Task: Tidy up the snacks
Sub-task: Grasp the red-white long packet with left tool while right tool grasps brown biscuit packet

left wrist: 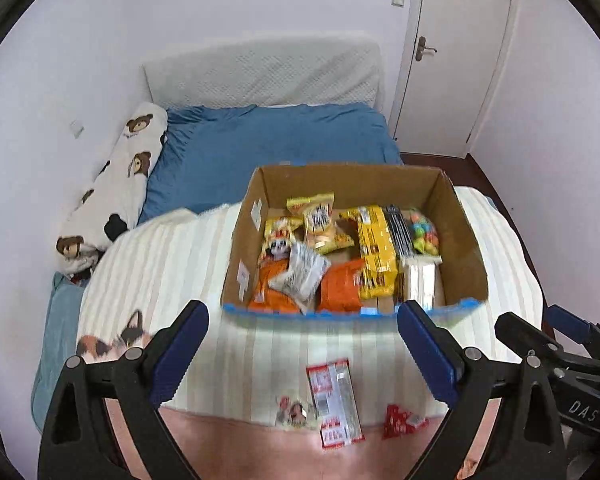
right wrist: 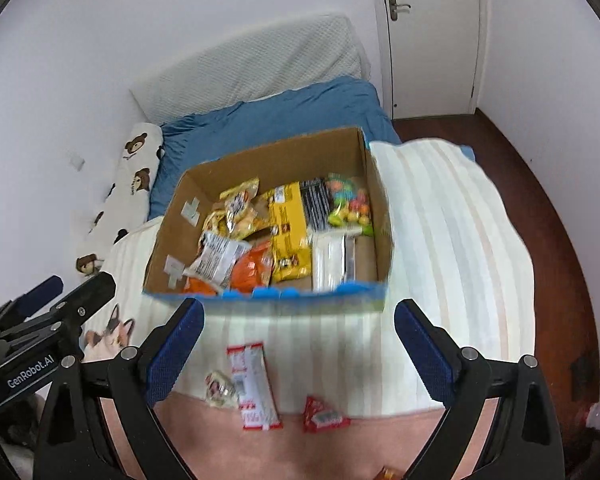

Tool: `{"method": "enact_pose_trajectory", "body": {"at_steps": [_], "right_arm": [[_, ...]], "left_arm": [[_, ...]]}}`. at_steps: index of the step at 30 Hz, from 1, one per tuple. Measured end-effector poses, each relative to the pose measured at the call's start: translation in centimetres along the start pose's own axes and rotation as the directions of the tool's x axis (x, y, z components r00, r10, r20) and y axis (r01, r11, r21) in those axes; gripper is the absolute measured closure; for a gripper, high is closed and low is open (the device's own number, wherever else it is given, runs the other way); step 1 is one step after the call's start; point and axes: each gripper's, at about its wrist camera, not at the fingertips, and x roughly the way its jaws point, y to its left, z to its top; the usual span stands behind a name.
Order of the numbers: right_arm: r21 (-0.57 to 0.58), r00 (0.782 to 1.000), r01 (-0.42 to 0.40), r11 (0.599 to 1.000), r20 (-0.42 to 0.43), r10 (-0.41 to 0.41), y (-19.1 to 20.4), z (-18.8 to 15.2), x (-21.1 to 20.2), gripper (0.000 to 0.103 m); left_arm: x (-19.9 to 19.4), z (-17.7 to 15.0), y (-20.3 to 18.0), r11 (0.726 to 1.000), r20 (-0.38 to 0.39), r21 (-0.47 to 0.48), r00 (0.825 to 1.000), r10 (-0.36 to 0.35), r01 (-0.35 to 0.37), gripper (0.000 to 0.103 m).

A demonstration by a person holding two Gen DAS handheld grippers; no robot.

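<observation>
Bear-print pillow (left wrist: 116, 188) beside blue sheet (left wrist: 268, 140), white door (left wrist: 456, 52).

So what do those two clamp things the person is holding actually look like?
They look alike. The left gripper and right gripper each have a black frame with triangular cut-outs and silver pivot bolts, ending in two fingers faced with blue ribbed pads. White lettering marks the bodies: "GenRobot.AI" on the left one, seen from the right wrist, and "DAS" on the right one.

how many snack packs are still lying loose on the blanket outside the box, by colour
Red and white long pack: 1
Small red pack: 1
Small pale pack with a picture: 1
Total: 3, all in front of the cardboard box
</observation>
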Motion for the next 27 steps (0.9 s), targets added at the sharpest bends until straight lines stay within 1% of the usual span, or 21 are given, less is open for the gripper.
{"method": "enact_pose_trajectory", "body": {"at_steps": [2,5,6,8,11,12,14,15,16,18,20,21,22,23,24,25,26,27], "right_arm": [[0.016,1.0,-0.01,1.0,-0.024,0.01,-0.5,-1.6,-0.1,0.005],[0.065,0.995,-0.018,0.998,-0.092,0.024,-2.1,-4.9,1.1,0.005],[0.097,0.992,-0.023,0.995,-0.124,0.035,-3.1,-6.4,1.8,0.005],[0.15,0.985,0.002,0.989,-0.17,0.024,-5.0,-8.9,2.9,0.005],[0.253,0.967,0.056,0.966,-0.255,0.011,-8.8,-13.6,4.7,0.005],[0.289,0.958,0.084,0.954,-0.287,0.002,-10.4,-15.7,5.4,0.005],[0.333,0.947,0.126,0.934,-0.321,-0.013,-12.4,-18.7,6.4,0.005],[0.363,0.934,0.158,0.918,-0.355,-0.02,-13.6,-20.8,7.1,0.005],[0.385,0.926,0.174,0.906,-0.378,-0.017,-14.3,-22.3,7.6,0.005],[0.435,0.907,0.193,0.879,-0.421,0.01,-15.4,-25.4,8.9,0.005],[0.446,0.899,0.188,0.875,-0.438,0.03,-15.4,-27.1,9.7,0.005],[0.435,0.9,0.188,0.881,-0.435,0.023,-15.2,-27.6,9.9,0.005],[0.422,0.907,0.19,0.887,-0.421,0.007,-14.9,-27.8,9.9,0.008],[0.413,0.911,0.189,0.891,-0.412,-0.003,-14.8,-27.9,9.9,0.02],[0.38,0.915,0.2,0.903,-0.401,-0.034,-14.5,-27.8,9.8,0.027],[0.356,0.918,0.209,0.911,-0.392,-0.058,-14.2,-27.6,9.8,0.038],[0.342,0.923,0.208,0.916,-0.379,-0.069,-14.0,-27.4,9.7,0.043],[0.325,0.928,0.205,0.923,-0.365,-0.078,-13.7,-27.0,9.6,0.043]], "left_arm": [[0.0,-1.8,0.3,1.0,-0.026,-0.01,1.0,-0.006,0.006,0.006],[0.9,-4.8,0.5,1.0,-0.074,-0.005,0.997,0.014,-0.014,0.006],[1.7,-6.3,0.7,1.0,-0.106,-0.004,0.994,0.024,-0.025,0.006],[3.1,-8.5,0.7,0.999,-0.161,-0.004,0.986,0.035,-0.036,0.006],[5.7,-12.1,0.7,0.999,-0.267,-0.011,0.963,0.037,-0.041,0.006],[6.8,-13.4,0.7,0.999,-0.305,-0.015,0.952,0.036,-0.043,0.006],[8.0,-15.1,0.5,0.999,-0.344,-0.018,0.938,0.036,-0.045,0.006],[8.6,-16.1,0.2,0.999,-0.364,-0.013,0.93,0.038,-0.046,0.006],[9.1,-17.1,0.0,0.999,-0.383,-0.006,0.923,0.04,-0.046,0.006],[10.5,-18.9,-0.6,0.999,-0.432,0.001,0.901,0.029,-0.032,0.006],[11.5,-20.0,-0.9,1.0,-0.468,-0.003,0.884,0.019,-0.023,0.006],[12.1,-20.5,-1.3,1.0,-0.488,-0.011,0.873,0.003,-0.01,0.006],[12.8,-20.8,-1.7,1.0,-0.506,-0.015,0.862,-0.006,-0.002,0.006],[13.1,-20.8,-1.9,1.0,-0.513,-0.02,0.858,-0.017,0.008,0.006],[13.6,-20.6,-2.4,0.999,-0.51,-0.033,0.859,-0.04,0.027,0.006],[13.9,-20.4,-2.6,0.999,-0.506,-0.04,0.861,-0.05,0.034,0.006],[14.3,-20.0,-2.8,0.997,-0.502,-0.059,0.862,-0.07,0.047,0.006],[14.7,-19.6,-3.0,0.994,-0.497,-0.091,0.862,-0.1,0.063,0.006]]}}
